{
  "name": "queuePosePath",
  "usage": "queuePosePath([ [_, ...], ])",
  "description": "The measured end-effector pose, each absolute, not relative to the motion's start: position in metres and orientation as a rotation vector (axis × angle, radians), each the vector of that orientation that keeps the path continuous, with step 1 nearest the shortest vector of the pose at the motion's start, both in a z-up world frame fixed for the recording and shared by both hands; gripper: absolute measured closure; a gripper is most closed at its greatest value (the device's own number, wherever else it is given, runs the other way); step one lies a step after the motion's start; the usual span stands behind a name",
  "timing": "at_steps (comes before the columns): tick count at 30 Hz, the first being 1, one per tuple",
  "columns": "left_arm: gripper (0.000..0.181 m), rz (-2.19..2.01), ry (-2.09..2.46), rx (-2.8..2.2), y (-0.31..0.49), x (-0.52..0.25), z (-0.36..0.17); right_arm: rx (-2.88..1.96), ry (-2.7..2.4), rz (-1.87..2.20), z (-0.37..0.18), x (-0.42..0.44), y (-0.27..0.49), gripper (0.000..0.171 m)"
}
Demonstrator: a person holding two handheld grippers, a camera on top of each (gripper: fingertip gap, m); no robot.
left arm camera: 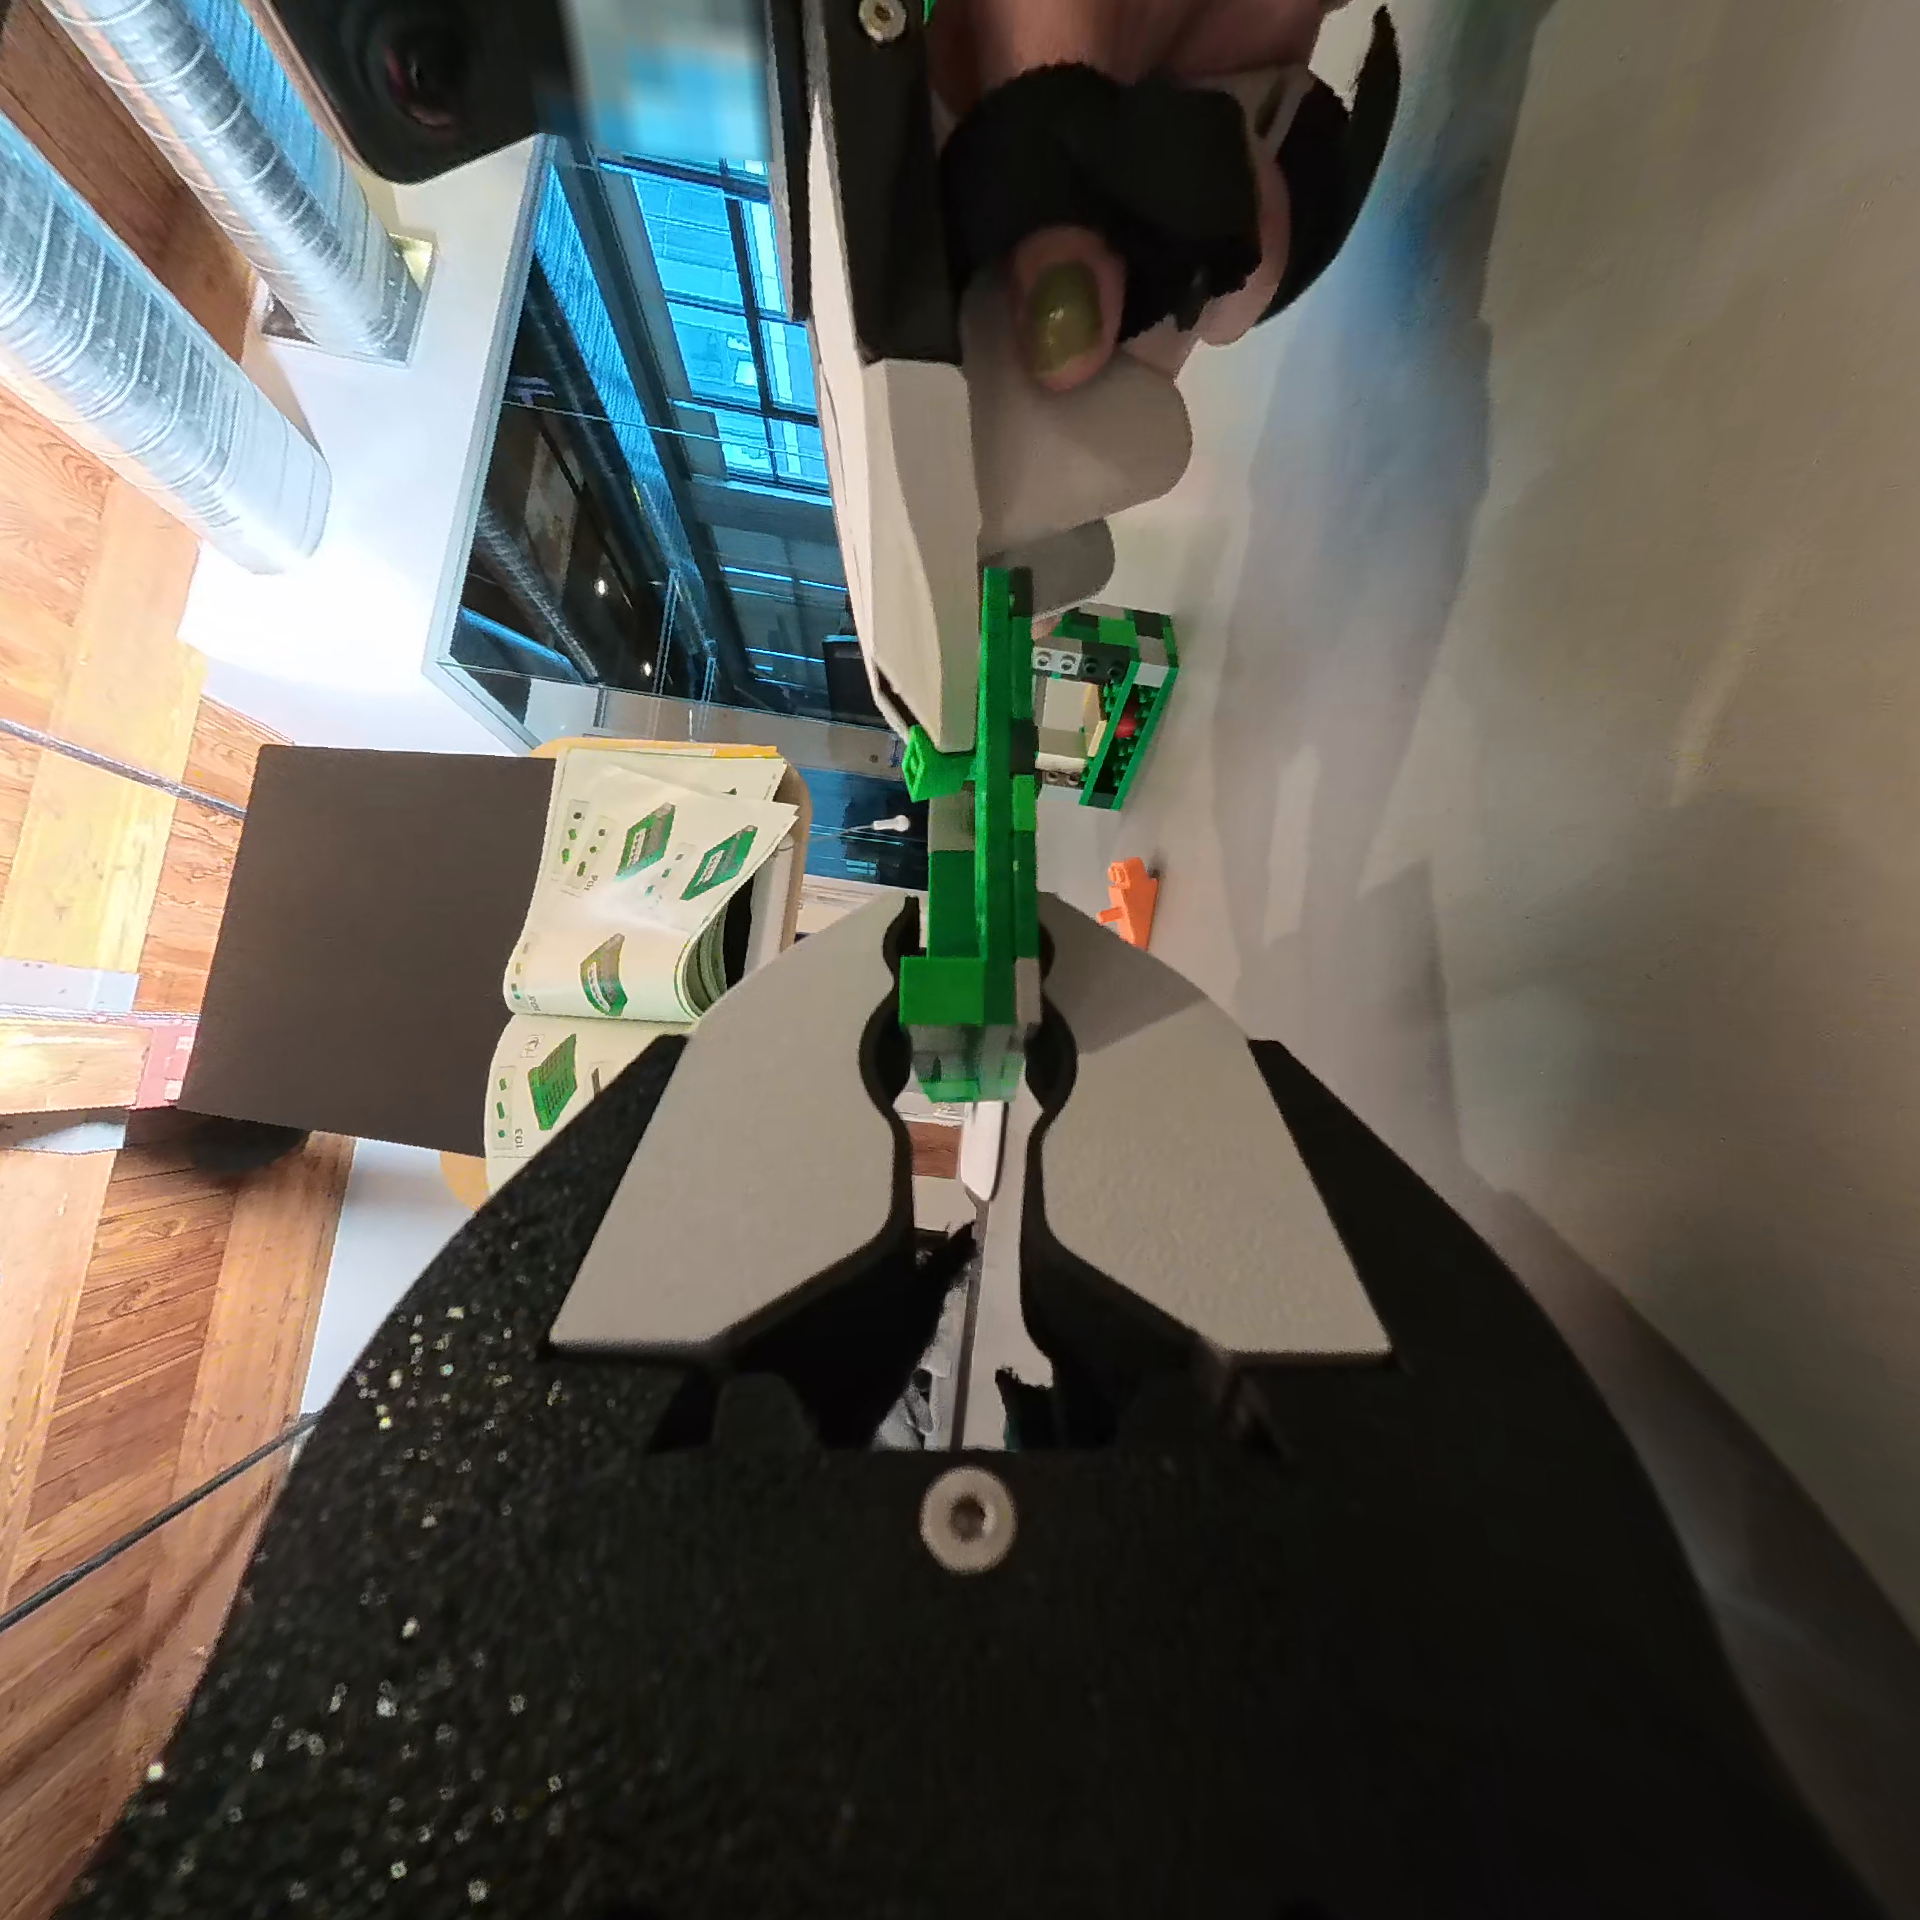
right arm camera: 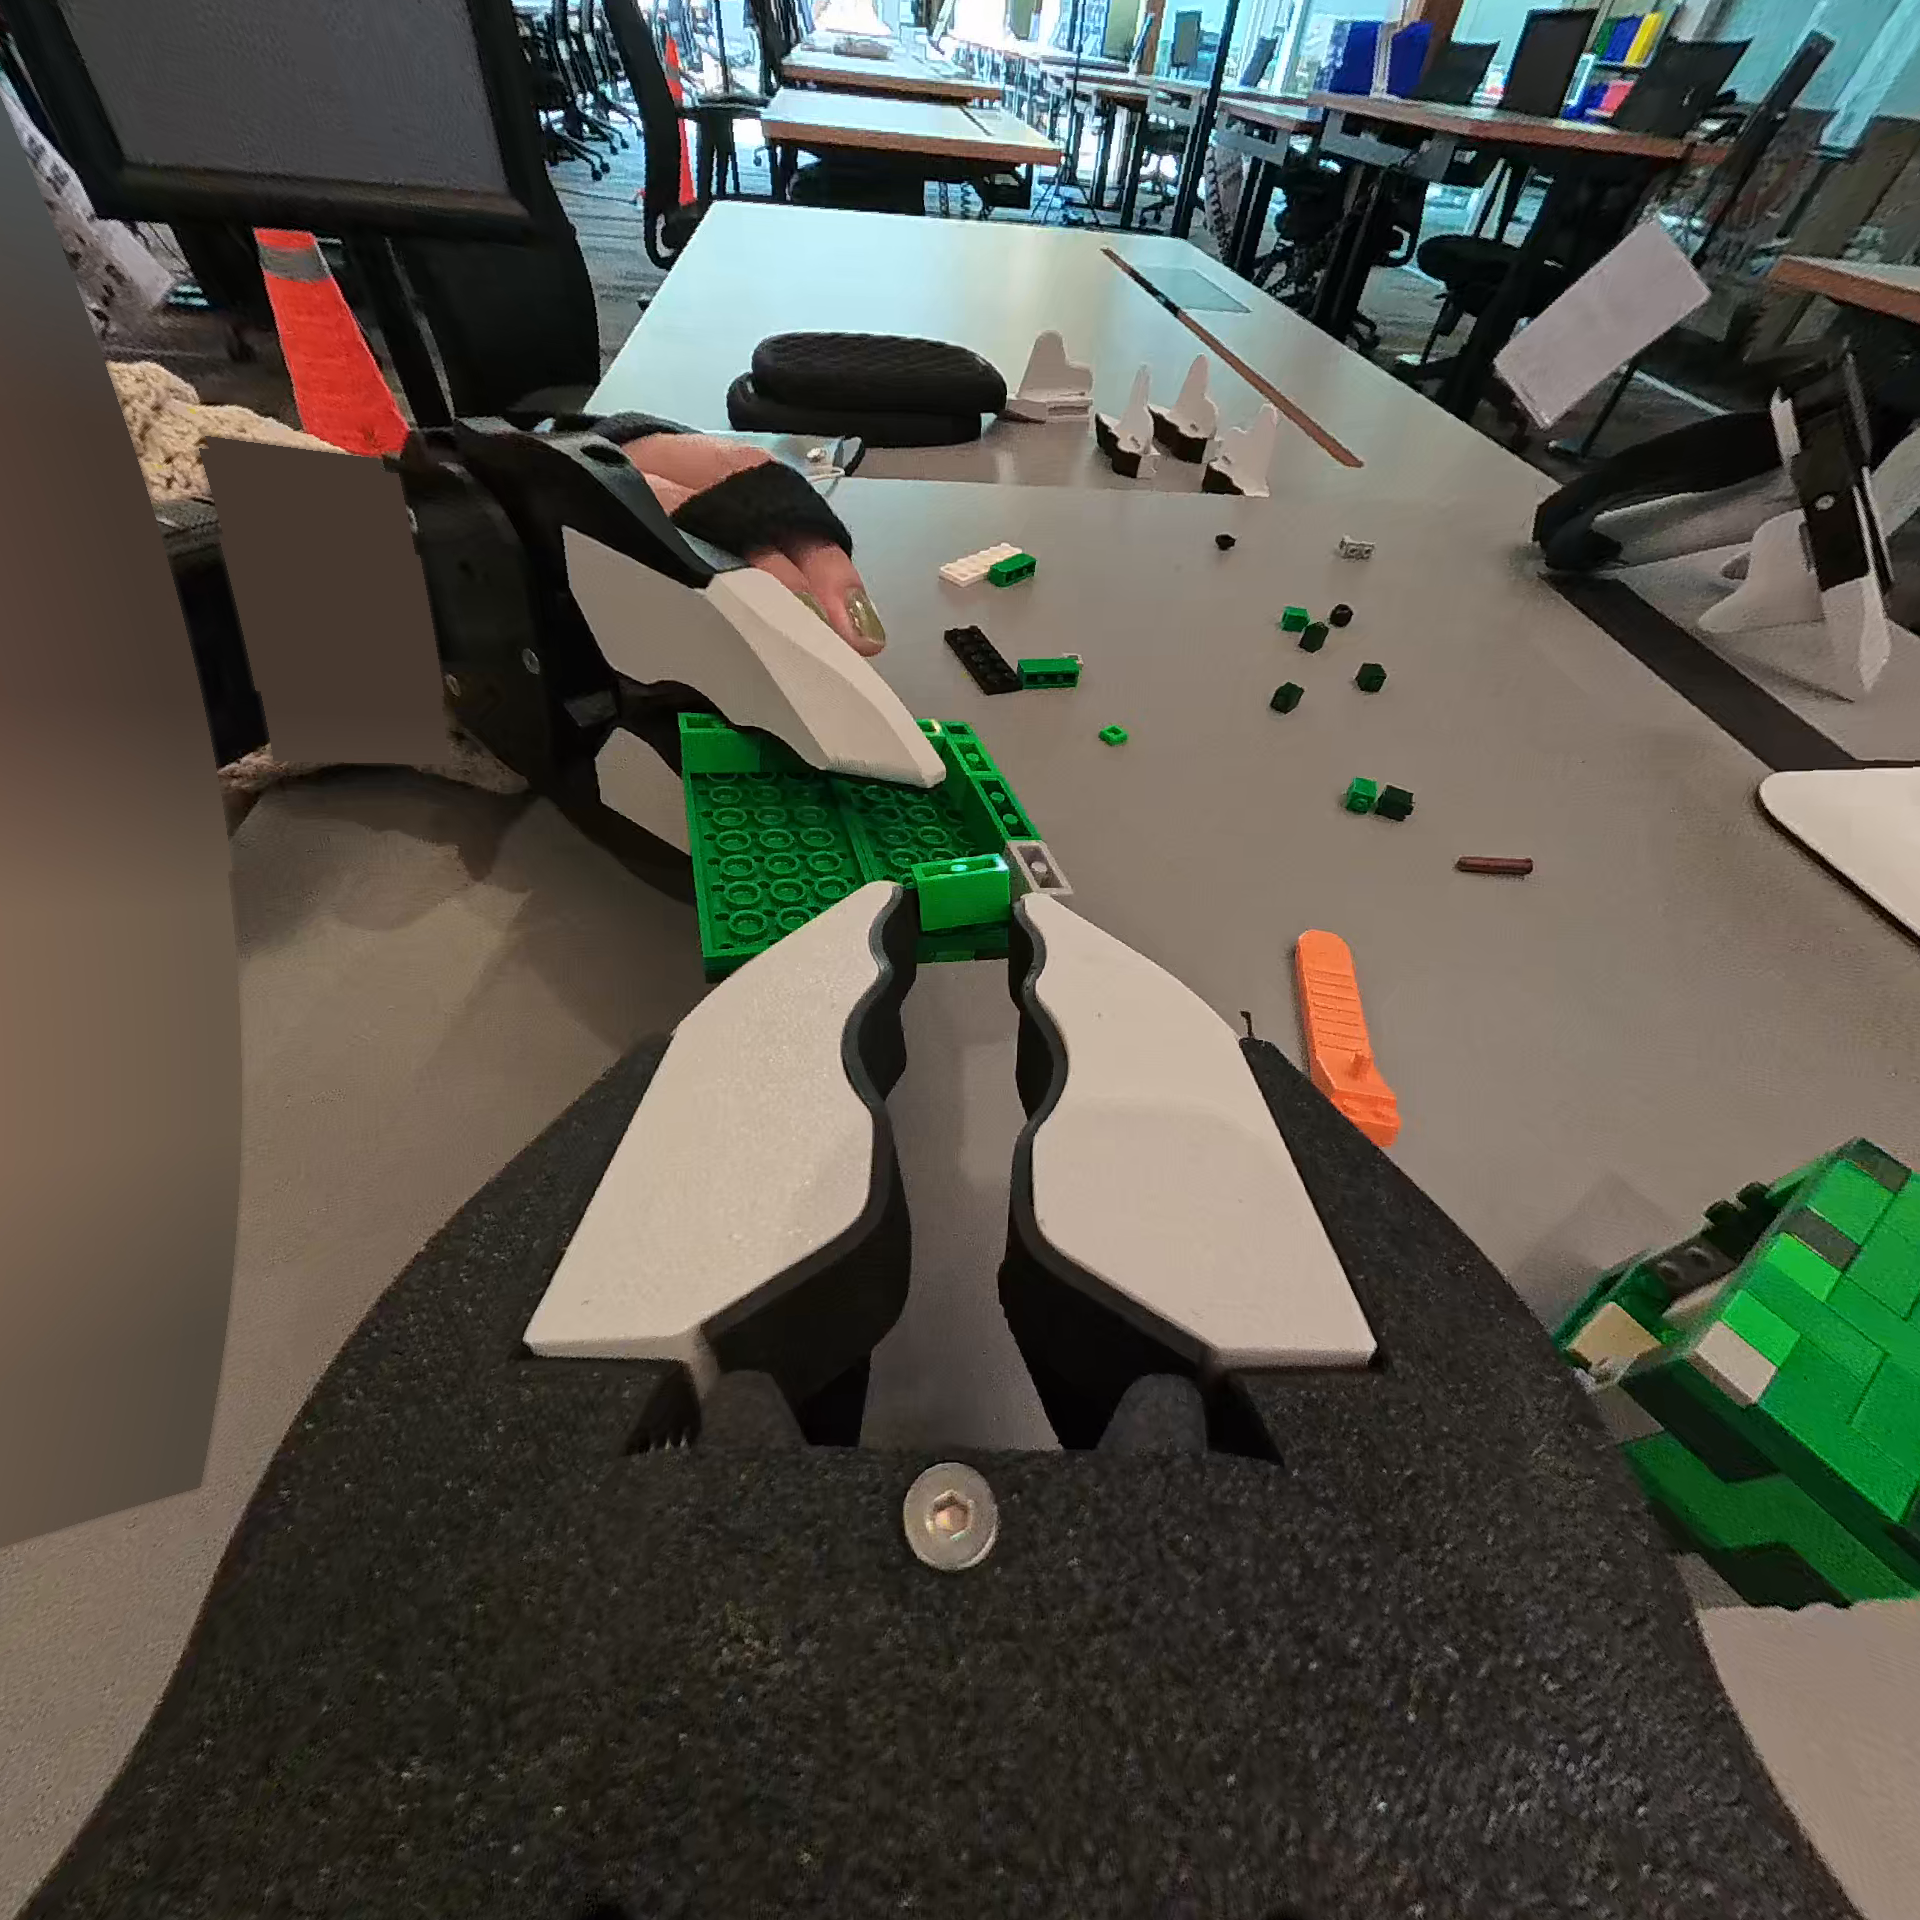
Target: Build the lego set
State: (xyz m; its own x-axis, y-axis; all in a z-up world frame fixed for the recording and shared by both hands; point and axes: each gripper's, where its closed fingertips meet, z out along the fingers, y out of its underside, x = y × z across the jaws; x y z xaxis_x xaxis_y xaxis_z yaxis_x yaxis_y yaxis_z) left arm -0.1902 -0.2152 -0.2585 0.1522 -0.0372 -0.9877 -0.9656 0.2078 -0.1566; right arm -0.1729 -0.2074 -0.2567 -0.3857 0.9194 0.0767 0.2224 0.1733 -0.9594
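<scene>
I have the flat green lego plate assembly [right arm camera: 810,842] held off the grey table [right arm camera: 1351,935] between both grippers. My left gripper [left arm camera: 966,1023] has its fingers closed on one end of it. My right gripper [right arm camera: 961,914] has its fingers narrowed around a small green brick [right arm camera: 961,888] on the plate's near edge. The orange brick separator [right arm camera: 1342,1034] lies just right of the plate, on the table.
</scene>
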Motion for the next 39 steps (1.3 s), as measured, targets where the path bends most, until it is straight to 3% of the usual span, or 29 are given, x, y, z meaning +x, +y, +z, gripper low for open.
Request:
queuePosePath([
  [17,0.164,0.926,1.216,-1.143,-0.215,-0.190,-0.261,-1.127,-1.734,1.279,-0.259,-0.172,-0.202,0.151],
  [21,0.164,0.917,1.224,-1.155,-0.215,-0.191,-0.263,-0.978,-1.777,1.138,-0.251,-0.166,-0.197,0.137],
  [24,0.164,0.905,1.221,-1.155,-0.215,-0.189,-0.262,-0.687,-1.834,0.766,-0.252,-0.160,-0.191,0.116],
  [26,0.164,0.894,1.221,-1.158,-0.215,-0.189,-0.263,-0.482,-1.846,0.495,-0.259,-0.159,-0.193,0.112],
  [33,0.164,0.822,1.236,-1.152,-0.219,-0.182,-0.264,-0.209,-1.798,0.266,-0.277,-0.177,-0.211,0.123],
  [36,0.164,0.802,1.243,-1.150,-0.220,-0.180,-0.265,-0.188,-1.754,0.296,-0.272,-0.179,-0.214,0.147],
  [39,0.164,0.767,1.214,-1.159,-0.221,-0.179,-0.262,-0.220,-1.718,0.325,-0.267,-0.179,-0.214,0.150],
])
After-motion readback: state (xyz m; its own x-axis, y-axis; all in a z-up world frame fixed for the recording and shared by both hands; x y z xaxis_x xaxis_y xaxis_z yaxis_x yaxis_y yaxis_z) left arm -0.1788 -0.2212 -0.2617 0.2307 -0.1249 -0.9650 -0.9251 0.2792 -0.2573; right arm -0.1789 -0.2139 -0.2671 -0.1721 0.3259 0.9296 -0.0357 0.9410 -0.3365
